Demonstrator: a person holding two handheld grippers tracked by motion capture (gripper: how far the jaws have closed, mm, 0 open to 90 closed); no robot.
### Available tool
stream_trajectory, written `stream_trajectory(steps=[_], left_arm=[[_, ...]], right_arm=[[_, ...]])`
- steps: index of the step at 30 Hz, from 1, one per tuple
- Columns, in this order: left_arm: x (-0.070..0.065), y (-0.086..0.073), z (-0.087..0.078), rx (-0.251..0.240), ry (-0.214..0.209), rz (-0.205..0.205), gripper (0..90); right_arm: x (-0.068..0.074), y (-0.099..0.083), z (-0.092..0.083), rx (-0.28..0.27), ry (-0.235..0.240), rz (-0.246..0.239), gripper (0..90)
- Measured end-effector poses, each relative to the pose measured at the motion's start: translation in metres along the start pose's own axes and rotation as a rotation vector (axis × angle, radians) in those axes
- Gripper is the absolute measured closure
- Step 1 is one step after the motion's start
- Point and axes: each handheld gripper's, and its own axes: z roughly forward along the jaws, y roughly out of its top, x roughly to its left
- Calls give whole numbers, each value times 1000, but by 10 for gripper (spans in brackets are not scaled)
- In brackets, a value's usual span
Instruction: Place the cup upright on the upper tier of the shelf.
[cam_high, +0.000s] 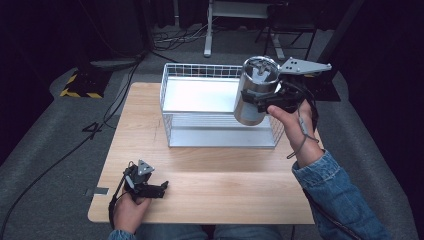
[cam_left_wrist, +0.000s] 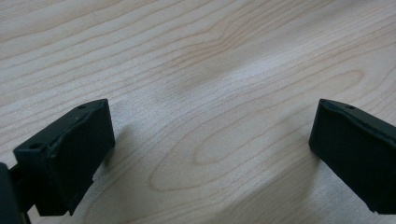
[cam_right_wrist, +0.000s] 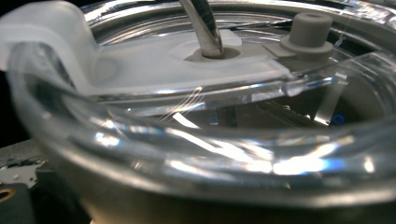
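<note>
Steel tumbler (cam_high: 255, 92), one, clamped in right gripper (cam_high: 260, 100); left gripper (cam_high: 161, 188) wide, empty.

Item count: one steel tumbler (cam_high: 255, 92) with clear lid (cam_right_wrist: 196, 116), one white wire basket (cam_high: 172, 112), one wooden table (cam_high: 210, 187), two handheld grippers, left gripper (cam_high: 162, 188) and right gripper (cam_high: 255, 98).

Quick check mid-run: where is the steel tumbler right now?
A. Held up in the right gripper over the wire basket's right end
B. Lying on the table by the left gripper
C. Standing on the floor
A: the steel tumbler is clamped in the right gripper, lifted above the right end of the wire basket.
</note>
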Motion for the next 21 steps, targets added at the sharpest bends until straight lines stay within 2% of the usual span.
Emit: stream_trajectory(steps=[6, 16, 21], left_arm=[[0, 0, 0, 0, 0, -2, 5], [0, 0, 0, 2, 0, -3, 5], [0, 0, 0, 2, 0, -3, 6]], right_arm=[[-11, 9, 11, -35, -24, 9, 34], [-30, 15, 37, -19, -66, 19, 34], [-36, 14, 50, -28, -72, 14, 34]])
